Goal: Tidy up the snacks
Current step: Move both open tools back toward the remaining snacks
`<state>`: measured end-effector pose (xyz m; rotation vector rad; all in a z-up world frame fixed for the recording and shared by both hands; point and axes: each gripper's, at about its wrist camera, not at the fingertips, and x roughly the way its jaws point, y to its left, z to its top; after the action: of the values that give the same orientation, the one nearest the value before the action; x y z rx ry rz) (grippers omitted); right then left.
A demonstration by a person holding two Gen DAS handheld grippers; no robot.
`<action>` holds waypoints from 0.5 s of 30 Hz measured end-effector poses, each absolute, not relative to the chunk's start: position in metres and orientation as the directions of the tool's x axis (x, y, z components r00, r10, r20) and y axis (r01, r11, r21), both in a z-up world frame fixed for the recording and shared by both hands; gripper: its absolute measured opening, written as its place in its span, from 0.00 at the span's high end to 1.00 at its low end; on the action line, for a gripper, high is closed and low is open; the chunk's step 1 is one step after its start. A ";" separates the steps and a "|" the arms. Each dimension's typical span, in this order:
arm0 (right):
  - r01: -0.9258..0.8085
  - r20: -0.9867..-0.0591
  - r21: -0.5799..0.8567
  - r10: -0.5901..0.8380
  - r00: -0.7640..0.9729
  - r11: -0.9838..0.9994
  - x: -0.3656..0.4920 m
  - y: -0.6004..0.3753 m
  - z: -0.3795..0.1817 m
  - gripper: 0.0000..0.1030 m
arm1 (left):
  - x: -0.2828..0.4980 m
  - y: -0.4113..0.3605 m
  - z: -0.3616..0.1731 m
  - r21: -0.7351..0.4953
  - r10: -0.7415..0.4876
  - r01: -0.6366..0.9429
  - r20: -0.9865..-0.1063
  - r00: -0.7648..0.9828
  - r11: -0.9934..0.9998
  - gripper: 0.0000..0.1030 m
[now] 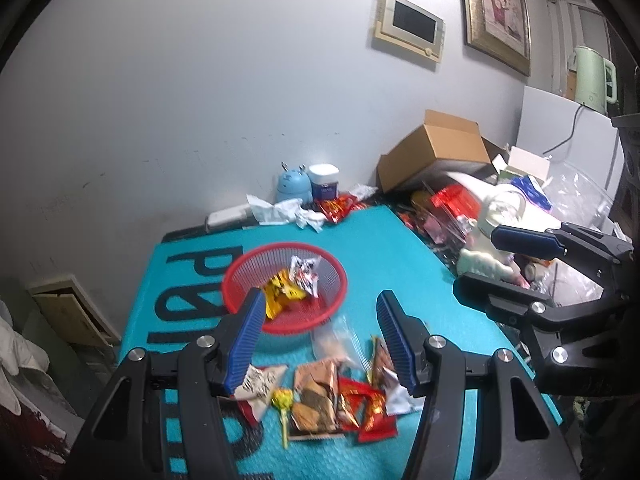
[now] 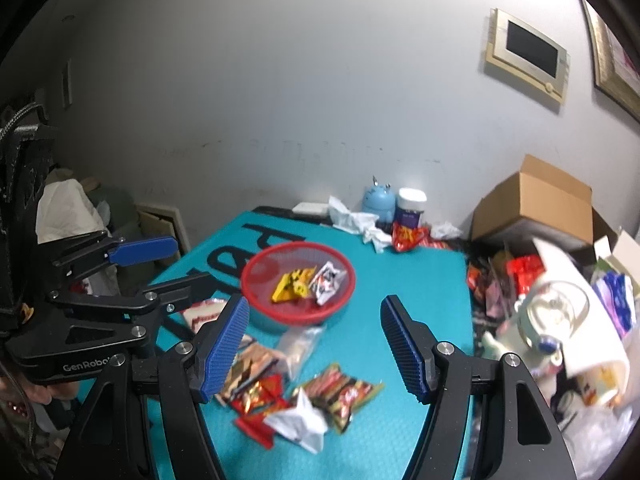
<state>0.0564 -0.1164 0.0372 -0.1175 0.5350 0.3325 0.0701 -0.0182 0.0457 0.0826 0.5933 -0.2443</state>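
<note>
Dim, cool indoor light; white wall (image 1: 200, 80) evenly lit with dark vignette at the corners. Strong fisheye bending at edges. Snack wrappers (image 2: 304, 400) slightly blurred, some foil glare.

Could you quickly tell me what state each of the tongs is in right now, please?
Left tongs: open, holding nothing.
Right tongs: open, holding nothing.

Black grippers (image 1: 320, 340) — blue ribbed pads (image 2: 224, 344), silver screws

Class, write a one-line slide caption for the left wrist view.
Open left hand-held gripper above loose snack packets on a teal mat; two packets already in the red basket.
</note>
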 end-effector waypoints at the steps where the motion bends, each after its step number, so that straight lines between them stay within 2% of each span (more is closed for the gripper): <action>1: -0.339 -0.521 -0.018 0.281 0.806 0.941 0.053 -0.118 0.034 0.33 | 0.067 -0.019 0.043 0.005 -0.206 0.253 -0.566 0.798 0.967 0.45; 15: -0.303 -0.599 0.068 0.282 0.750 0.950 0.023 -0.133 -0.019 0.33 | 0.044 -0.030 -0.006 -0.039 -0.243 0.287 -0.646 0.724 0.957 0.45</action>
<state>0.0234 -0.1332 -0.0193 -0.0344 0.6490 0.3198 0.0441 -0.0299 -0.0061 0.0656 0.7032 -0.2930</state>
